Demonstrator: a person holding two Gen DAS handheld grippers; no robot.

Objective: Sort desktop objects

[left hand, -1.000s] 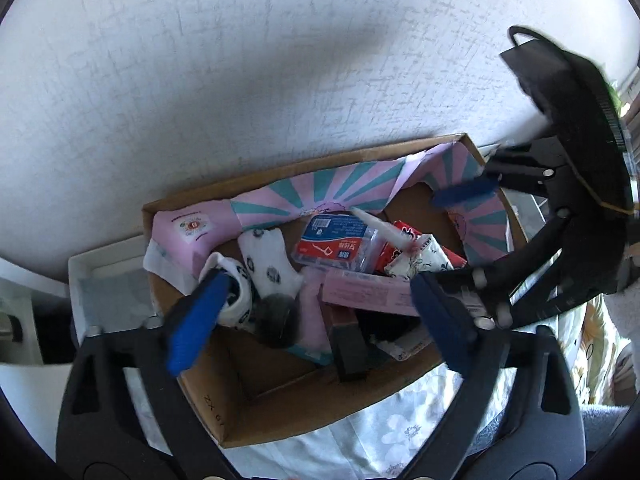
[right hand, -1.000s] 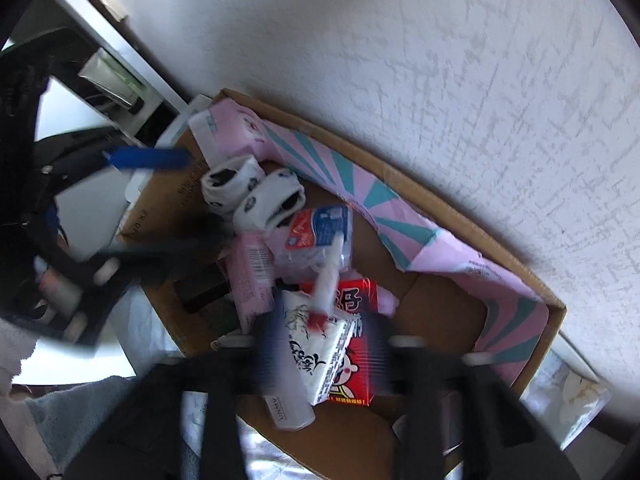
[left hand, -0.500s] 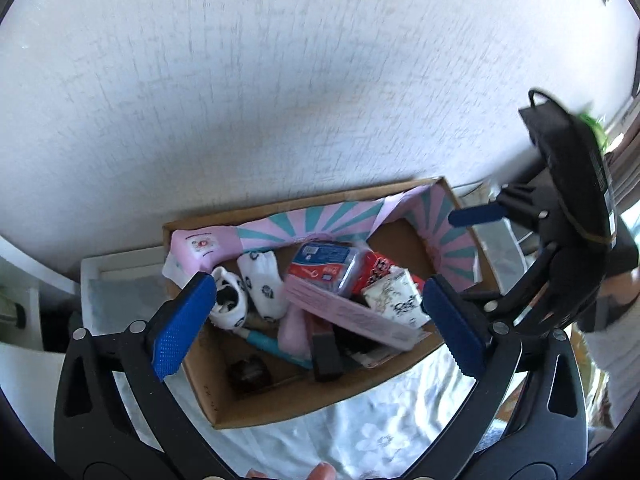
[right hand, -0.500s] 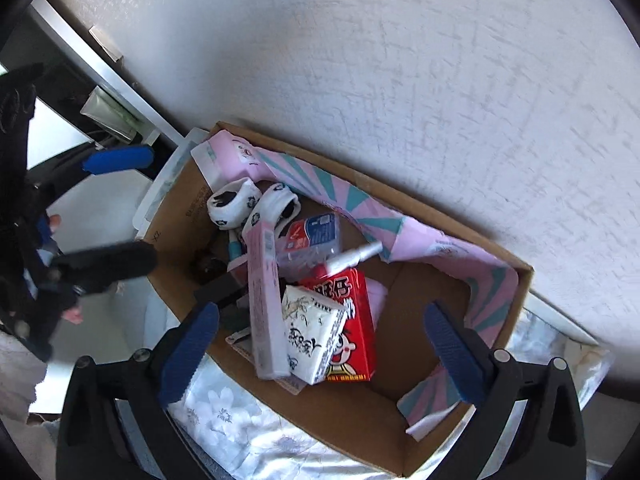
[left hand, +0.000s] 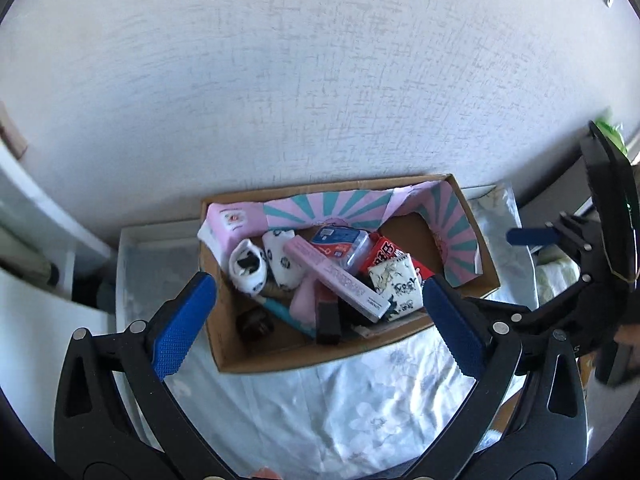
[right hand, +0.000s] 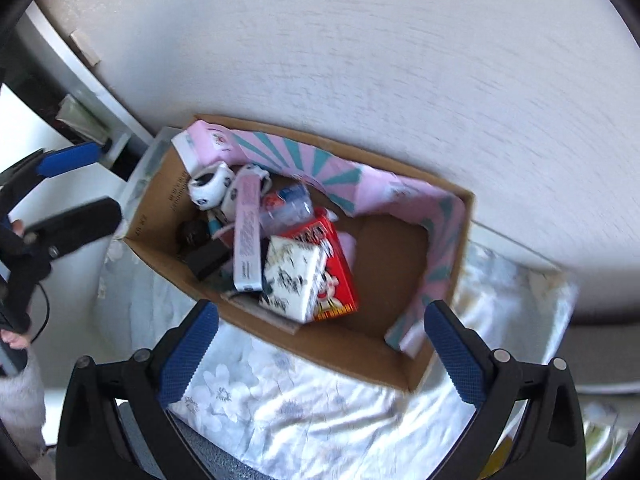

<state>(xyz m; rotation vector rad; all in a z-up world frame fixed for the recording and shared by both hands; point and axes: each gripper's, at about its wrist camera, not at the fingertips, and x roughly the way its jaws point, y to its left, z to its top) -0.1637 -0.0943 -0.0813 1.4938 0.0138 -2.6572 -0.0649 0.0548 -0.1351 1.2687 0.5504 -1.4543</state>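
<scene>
An open cardboard box [left hand: 280,356] [right hand: 320,344] with a pink-and-teal paper liner [left hand: 328,208] holds the objects. Inside are a long pink box [left hand: 336,276] [right hand: 248,232], a red box [left hand: 384,250] [right hand: 336,276], a white patterned tissue pack [left hand: 396,284] [right hand: 292,276], white socks [left hand: 248,268] [right hand: 210,184], a clear blue-and-red pack [left hand: 340,244], a black block [left hand: 328,316] and a teal pen [left hand: 280,310]. My left gripper [left hand: 320,324] [right hand: 72,188] hangs open above the box's near edge, empty. My right gripper [right hand: 322,354] [left hand: 516,272] is also wide open and empty, above the box's near wall.
The box rests on a white floral cloth [left hand: 360,408] [right hand: 300,408] against a white textured wall [left hand: 320,80]. A white tray rim [left hand: 132,236] shows at the box's left. White shelving [right hand: 96,92] stands at the left. A hand and grey sleeve [right hand: 16,380] hold the left gripper.
Both grippers have risen and drawn back from the box. The right jaws have spread wide, with the tissue pack left in the box. The long pink box now lies across the pile.
</scene>
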